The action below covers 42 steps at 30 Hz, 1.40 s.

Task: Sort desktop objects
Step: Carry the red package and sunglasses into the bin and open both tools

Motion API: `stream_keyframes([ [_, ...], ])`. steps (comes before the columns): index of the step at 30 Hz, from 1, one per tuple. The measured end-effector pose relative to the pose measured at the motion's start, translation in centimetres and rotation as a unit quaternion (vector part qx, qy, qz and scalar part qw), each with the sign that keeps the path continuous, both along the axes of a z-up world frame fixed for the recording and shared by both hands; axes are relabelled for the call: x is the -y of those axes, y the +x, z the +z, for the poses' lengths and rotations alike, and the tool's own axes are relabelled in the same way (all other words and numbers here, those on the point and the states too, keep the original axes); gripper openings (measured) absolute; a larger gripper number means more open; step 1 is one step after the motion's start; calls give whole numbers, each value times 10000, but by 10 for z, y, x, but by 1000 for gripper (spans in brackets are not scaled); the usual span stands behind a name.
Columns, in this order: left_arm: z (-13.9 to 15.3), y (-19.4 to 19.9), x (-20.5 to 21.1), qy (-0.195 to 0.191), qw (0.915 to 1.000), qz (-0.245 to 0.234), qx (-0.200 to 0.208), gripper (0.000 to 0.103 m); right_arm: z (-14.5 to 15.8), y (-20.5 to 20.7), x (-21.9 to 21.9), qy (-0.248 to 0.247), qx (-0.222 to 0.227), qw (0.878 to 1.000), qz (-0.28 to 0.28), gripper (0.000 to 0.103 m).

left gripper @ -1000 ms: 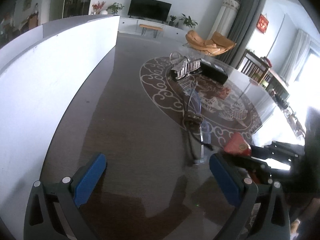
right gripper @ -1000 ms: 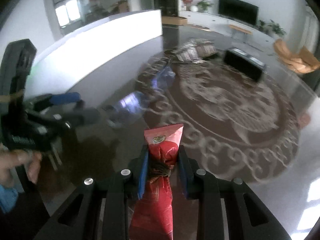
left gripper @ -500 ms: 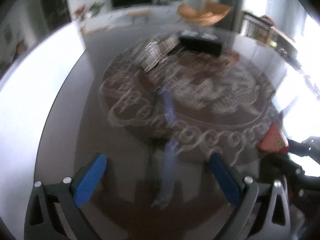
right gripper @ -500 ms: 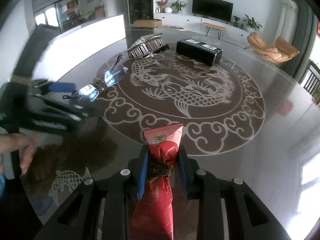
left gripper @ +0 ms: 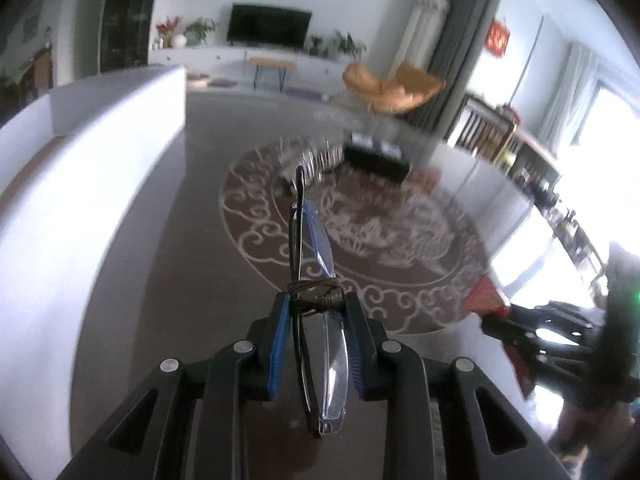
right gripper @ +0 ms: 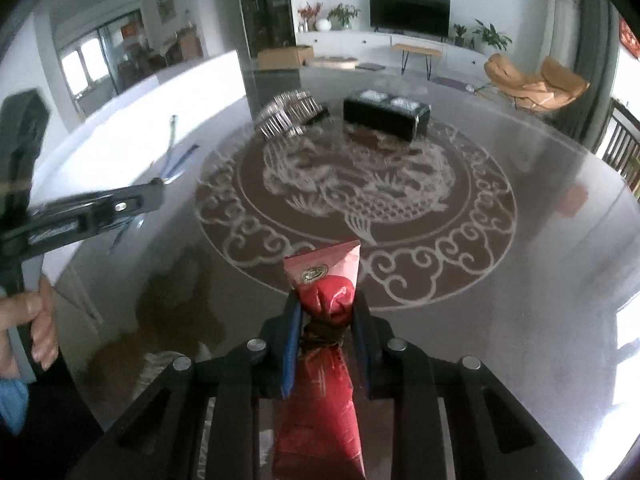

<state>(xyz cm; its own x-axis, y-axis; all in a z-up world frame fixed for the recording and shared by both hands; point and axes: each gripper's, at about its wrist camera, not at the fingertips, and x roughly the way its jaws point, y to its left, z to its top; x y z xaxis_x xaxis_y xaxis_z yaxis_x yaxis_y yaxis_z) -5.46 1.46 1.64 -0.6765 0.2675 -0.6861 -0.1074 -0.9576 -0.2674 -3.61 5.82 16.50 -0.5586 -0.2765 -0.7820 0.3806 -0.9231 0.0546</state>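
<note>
**Both grippers loaded above a mostly bare round table**

The left gripper has its jaws closed on a pair of folded glasses, clamped at the cord-wrapped bridge. One lens hangs back between the fingers; the other lens and a temple arm stick out ahead, edge-on and lifted off the glass table. The right gripper is clamped on a red packet at its tied neck, the flat printed top poking forward past the pads and the long body trailing back under the gripper.

The round table's dark centre carries a pale dragon-and-cloud medallion. Towards its far side sit a black box and, just beside it, a silvery ridged item; motion blur keeps me from saying what that item is, or whether the two touch. The near half of the tabletop, from the medallion's rim to the table's edge, is bare glass in both views.

Along the left runs a white curved partition, close to the table's edge. In the right wrist view the left gripper enters from the left edge, held by a hand, with the glasses' blue-tinted lens and temple arm jutting toward the partition. The two grippers are well apart, the red packet showing at the right of the left wrist view.
</note>
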Motion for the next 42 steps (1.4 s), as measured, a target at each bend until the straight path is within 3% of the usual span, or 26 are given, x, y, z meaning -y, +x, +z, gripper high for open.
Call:
stream_keyframes([
  [8, 42, 37, 41, 487, 9968, 367, -512, 26, 36, 1, 36, -121, -325, 9990, 286, 24],
  [12, 70, 49, 88, 693, 9925, 725, -696, 26, 58, -10, 69, -360, -360, 9973, 521, 24],
  [16, 89, 56, 149, 530, 9882, 1232, -739, 26, 88, -24, 133, -737, -506, 9914, 959, 24],
  [21, 74, 52, 232, 242, 9802, 1952, -219, 26, 116, -37, 248, -1229, -480, 9759, 1737, 24],
  [26, 43, 41, 278, 85, 9669, 2488, 564, 28, 102, -51, 354, -1107, -232, 9695, 2174, 24],
  [28, 28, 39, 284, 24, 9576, 2739, 891, 32, 87, -59, 379, -1011, -86, 9715, 2141, 25],
  [29, 23, 40, 285, 48, 9553, 2795, 956, 45, 80, -62, 387, -957, -12, 9728, 2108, 26],
  [30, 19, 41, 285, 70, 9546, 2810, 990, 56, 74, -65, 392, -903, 74, 9744, 2058, 32],
  [31, 21, 42, 283, 49, 9570, 2762, 890, 58, 67, -69, 397, -841, 172, 9767, 1965, 49],
  [33, 29, 44, 276, -81, 9581, 2776, 706, 86, 63, -70, 395, -860, 175, 9797, 1801, 73],
  [35, 34, 46, 271, -299, 9555, 2884, 539, 100, 64, -66, 385, -972, 1, 9813, 1661, 76],
  [39, 36, 54, 261, -455, 9524, 2999, 308, 100, 73, -58, 350, -1003, -358, 9830, 1493, 78],
  [42, 44, 69, 245, -439, 9512, 3054, -42, 100, 81, -47, 306, -1029, -804, 9837, 1236, 94],
])
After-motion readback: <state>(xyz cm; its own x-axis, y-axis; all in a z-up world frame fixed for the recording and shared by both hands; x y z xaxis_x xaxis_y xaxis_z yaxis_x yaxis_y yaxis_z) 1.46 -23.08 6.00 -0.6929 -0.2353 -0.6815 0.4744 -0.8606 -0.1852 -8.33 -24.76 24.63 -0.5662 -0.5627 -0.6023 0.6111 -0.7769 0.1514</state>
